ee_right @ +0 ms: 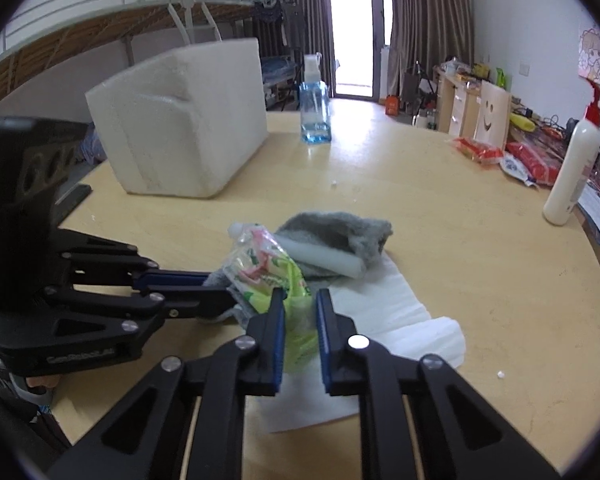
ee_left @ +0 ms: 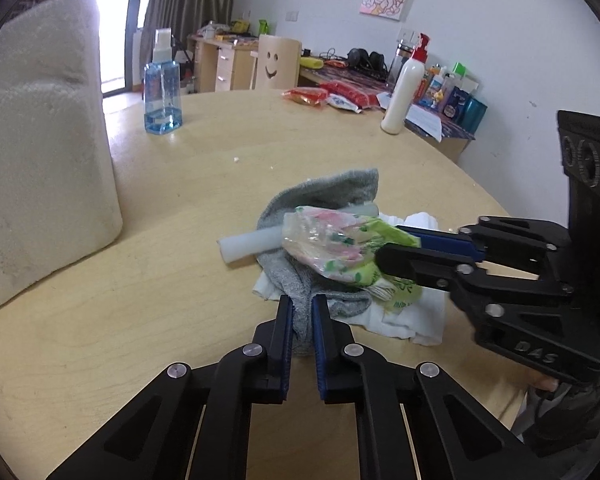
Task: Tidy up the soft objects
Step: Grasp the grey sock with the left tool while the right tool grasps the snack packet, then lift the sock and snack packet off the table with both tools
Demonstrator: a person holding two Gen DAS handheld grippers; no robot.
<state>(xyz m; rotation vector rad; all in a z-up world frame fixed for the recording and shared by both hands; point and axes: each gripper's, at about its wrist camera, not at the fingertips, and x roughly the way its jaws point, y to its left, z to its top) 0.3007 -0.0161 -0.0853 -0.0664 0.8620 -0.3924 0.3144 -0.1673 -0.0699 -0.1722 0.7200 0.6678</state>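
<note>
Grippers both clamped into the heap mid-table: my left gripper [ee_left: 302, 322] pinches the grey sock [ee_left: 300, 280], my right gripper [ee_right: 299, 312] nips the green plastic packet [ee_right: 276, 276]; I judge this two-sided hold is for pulling the tangled pieces apart

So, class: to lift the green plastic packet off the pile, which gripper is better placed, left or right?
Right. The right gripper is shut on the green plastic packet, while the left gripper is clamped on the grey sock beneath, so it can probably hold the pile down.
</note>
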